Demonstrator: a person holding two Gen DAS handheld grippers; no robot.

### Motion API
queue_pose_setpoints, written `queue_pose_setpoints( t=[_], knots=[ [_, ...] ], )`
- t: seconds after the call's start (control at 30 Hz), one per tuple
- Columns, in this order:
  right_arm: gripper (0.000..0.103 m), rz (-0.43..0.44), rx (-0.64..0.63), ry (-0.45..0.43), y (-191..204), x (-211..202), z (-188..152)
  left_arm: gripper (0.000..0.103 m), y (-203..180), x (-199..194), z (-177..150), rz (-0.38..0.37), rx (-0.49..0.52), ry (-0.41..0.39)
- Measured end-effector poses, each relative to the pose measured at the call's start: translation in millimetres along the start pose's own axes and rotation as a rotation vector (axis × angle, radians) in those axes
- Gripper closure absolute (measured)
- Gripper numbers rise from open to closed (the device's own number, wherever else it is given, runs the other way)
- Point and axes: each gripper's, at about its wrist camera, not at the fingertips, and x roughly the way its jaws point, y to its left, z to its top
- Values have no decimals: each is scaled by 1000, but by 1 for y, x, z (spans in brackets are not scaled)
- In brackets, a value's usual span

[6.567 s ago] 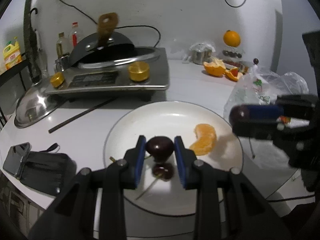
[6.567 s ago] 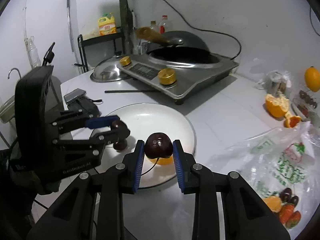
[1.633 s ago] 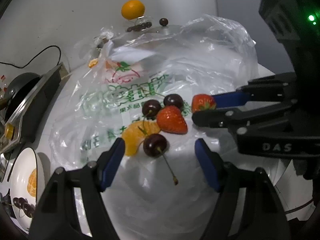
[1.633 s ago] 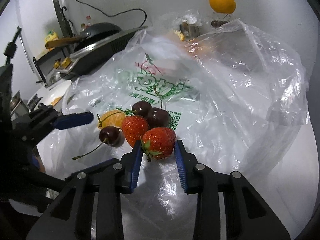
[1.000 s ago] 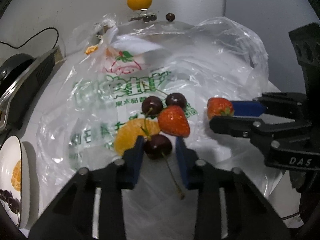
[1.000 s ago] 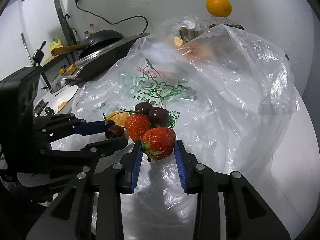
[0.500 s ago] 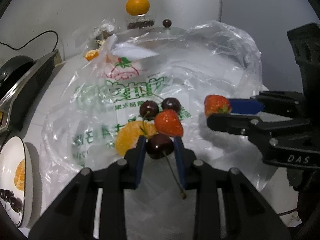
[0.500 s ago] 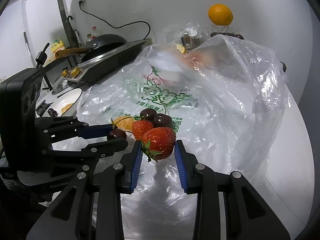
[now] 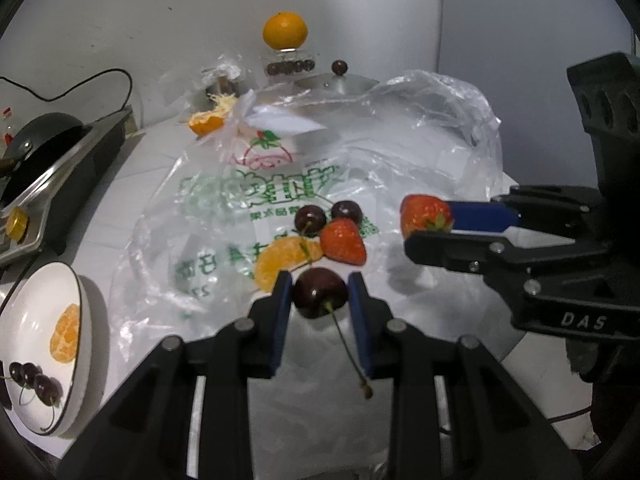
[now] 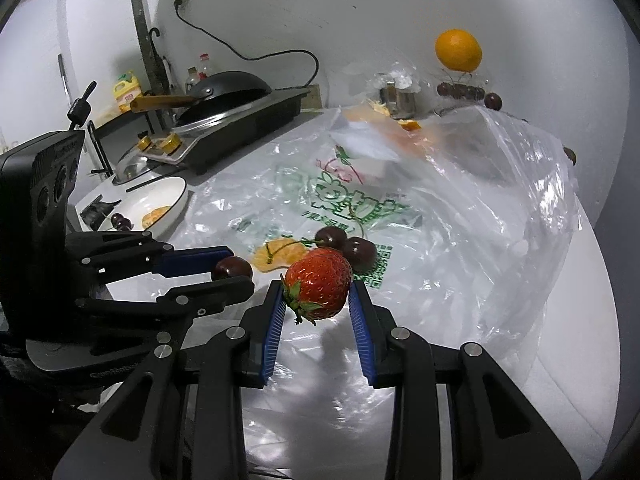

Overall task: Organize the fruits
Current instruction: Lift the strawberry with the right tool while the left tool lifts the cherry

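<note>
My left gripper [image 9: 319, 295] is shut on a dark cherry [image 9: 320, 298] whose stem hangs down, lifted just above the clear plastic bag [image 9: 280, 200]. My right gripper [image 10: 317, 295] is shut on a red strawberry [image 10: 318, 284]; in the left wrist view the same gripper [image 9: 430, 224] holds that strawberry [image 9: 425, 215] at the right. On the bag remain a strawberry [image 9: 343, 242], two cherries [image 9: 326, 214] and an orange segment [image 9: 284, 260]. The white plate [image 9: 82, 304] at the lower left holds an orange segment [image 9: 64, 334] and several cherries [image 9: 34, 380].
An induction cooker with a black pan [image 10: 228, 92] stands at the left back. A whole orange [image 9: 285, 31] sits on a stand by the wall, with orange peel [image 9: 206, 124] and a metal lid [image 9: 340, 80] nearby. The round table's edge [image 10: 588, 320] curves to the right.
The left gripper shut on the cherry on the bag, and both grippers have since risen and drawn back with their fruit. The right one held its strawberry throughout.
</note>
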Motion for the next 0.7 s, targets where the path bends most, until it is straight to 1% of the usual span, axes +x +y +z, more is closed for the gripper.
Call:
queue_pose_setpoints(
  t=[0.27, 0.7],
  knots=[
    [69, -2, -19, -9, 16, -2, 6, 74, 9, -19, -4, 9, -10, -23],
    [68, -17, -56, -24, 46, -2, 18, 74, 38, -50, -12, 25, -51, -75]
  ],
)
